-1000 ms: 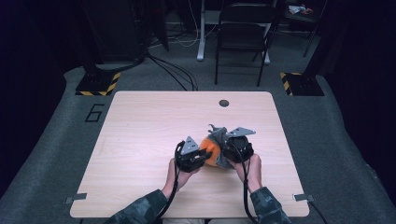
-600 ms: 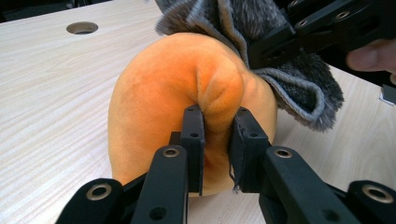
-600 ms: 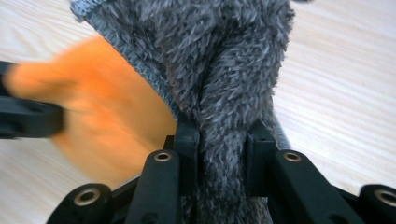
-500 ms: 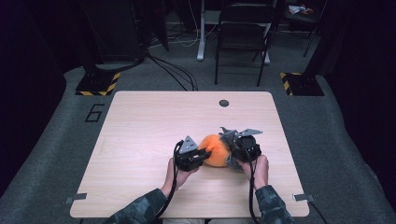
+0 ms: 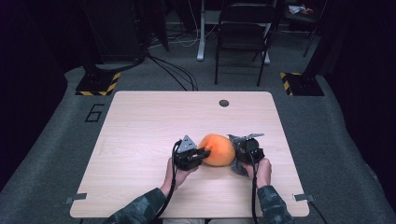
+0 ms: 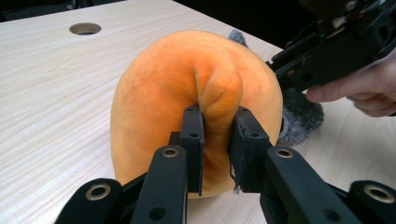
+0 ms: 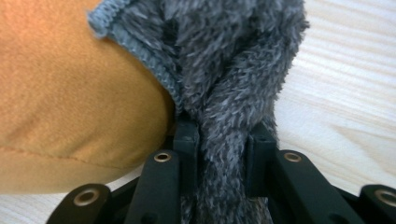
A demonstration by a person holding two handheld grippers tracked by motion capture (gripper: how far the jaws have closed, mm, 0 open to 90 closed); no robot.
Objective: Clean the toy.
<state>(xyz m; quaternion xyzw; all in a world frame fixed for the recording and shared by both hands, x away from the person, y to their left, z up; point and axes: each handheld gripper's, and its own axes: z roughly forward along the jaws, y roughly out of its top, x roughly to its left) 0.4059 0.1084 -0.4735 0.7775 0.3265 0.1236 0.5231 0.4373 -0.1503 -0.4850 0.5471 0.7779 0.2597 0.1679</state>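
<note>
Orange plush cushion (image 5: pixel 218 150) resting on the light wooden table (image 5: pixel 140 140), right of centre and nearer the near edge than the far one. Grey fuzzy fabric (image 5: pixel 239 164) wrapped against its right side, edged with a knitted hem in the right gripper view (image 7: pixel 135 42).

Left gripper (image 5: pixel 201 153) level at the cushion's left side, fingers (image 6: pixel 193 140) clamped on a pinched-up fold of the orange plush (image 6: pixel 196 93), the fold bulging between and above the pads. Left hand (image 5: pixel 180 170) behind it, forearm in a camouflage sleeve (image 5: pixel 140 211) coming in from the near edge.

Right gripper (image 5: pixel 240 148) at the cushion's right side, fingers (image 7: pixel 187 140) clamped on a bunched twist of the grey fuzzy fabric (image 7: pixel 233 84), orange plush (image 7: pixel 70 93) just beside the left pad. Right hand (image 5: pixel 261 170) close to the table, behind the gripper.

Round cable hole (image 5: pixel 224 103) near the table's far edge, well apart from the cushion. Folding chair (image 5: pixel 243 28) on the floor beyond the far edge. Yellow-and-black striped bases (image 5: pixel 98 84) off the far corners.
</note>
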